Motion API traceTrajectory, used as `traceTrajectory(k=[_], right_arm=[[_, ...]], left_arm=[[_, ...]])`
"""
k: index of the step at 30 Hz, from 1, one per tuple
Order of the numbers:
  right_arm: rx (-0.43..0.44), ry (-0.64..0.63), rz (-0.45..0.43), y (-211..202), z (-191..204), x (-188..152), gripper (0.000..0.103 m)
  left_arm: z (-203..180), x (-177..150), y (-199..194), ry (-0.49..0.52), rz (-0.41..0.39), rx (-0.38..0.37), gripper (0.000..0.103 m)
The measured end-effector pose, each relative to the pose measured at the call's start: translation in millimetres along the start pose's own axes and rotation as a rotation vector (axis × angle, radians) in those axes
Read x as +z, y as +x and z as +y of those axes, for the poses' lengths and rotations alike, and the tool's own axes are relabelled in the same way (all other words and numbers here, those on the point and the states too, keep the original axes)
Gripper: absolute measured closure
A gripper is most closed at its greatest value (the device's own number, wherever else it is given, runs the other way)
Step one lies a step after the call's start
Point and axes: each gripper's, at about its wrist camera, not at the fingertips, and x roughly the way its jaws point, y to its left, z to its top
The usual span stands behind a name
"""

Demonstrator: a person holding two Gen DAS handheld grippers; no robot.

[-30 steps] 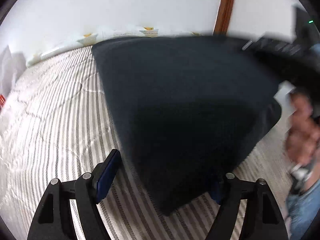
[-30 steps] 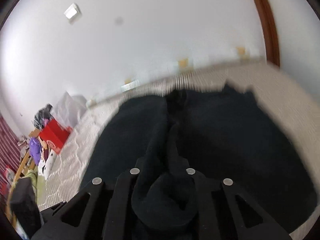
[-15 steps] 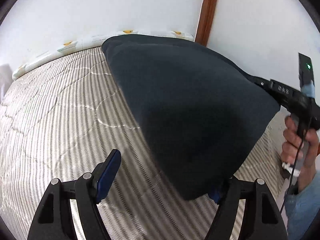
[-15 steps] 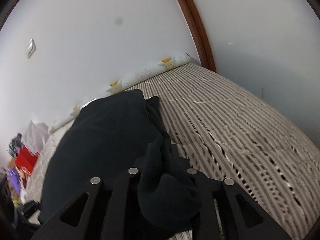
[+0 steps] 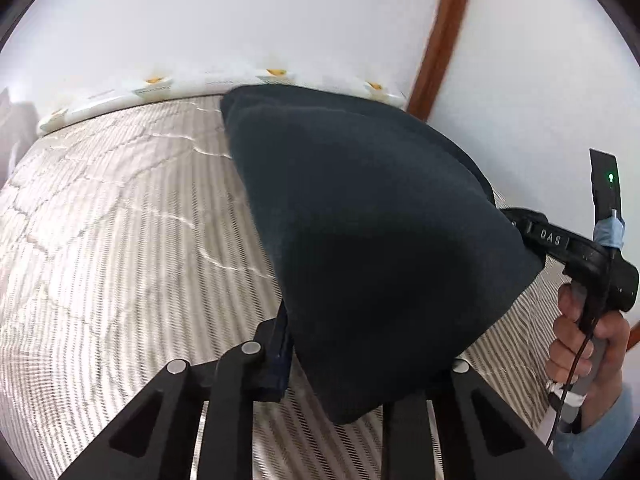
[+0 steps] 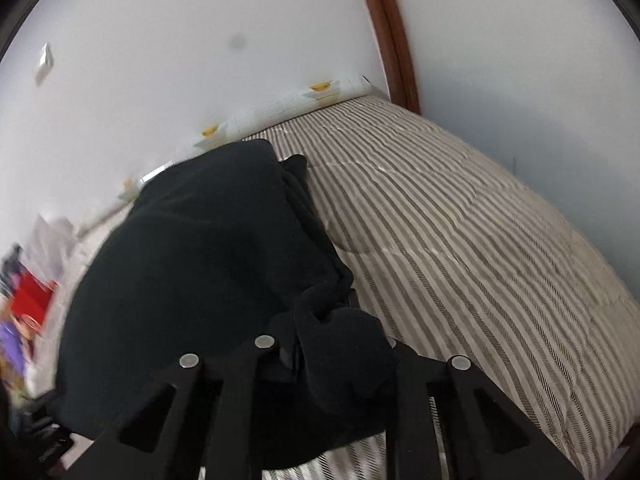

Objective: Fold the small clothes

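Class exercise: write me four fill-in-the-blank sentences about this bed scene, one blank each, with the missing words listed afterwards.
1. The dark garment hangs over a bedcover patterned with ____.
2. The garment is held up by ____ hand-held grippers, the left hand-held gripper and the right hand-held gripper.
3. The strip of trim running up the wall is ____ in colour.
4. A small ____ light glows on the right device.

Missing words: stripes; two; brown; green

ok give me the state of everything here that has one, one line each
dark garment: held up off the bed, bunched, not yet folded flat
left tongs: closing on the garment's lower corner
right tongs: closing, clamped on a wad of the garment
striped bedcover: spread flat, slightly rumpled
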Motion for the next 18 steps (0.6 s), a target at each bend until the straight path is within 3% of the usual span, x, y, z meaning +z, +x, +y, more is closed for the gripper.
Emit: traceTrajectory(k=[7,14,18], right_arm=[[0.087,-0.007,0.029,19.5,42.4,2.0,0.088],[0.215,-0.085,0.082,47.0,123.7,3.4,0.088],[0.286,-0.140,0.057,31.3,134.3,-1.3,0.086]], left_arm=[[53.1,11.6,-16.2,-0.099,-0.022,0.057,0.085],[120.3,9.2,-37.3,-0.173,-0.012,0.143,0.085],[135.3,5.3,-38.3,-0.167,0.025,0.104,0.084]])
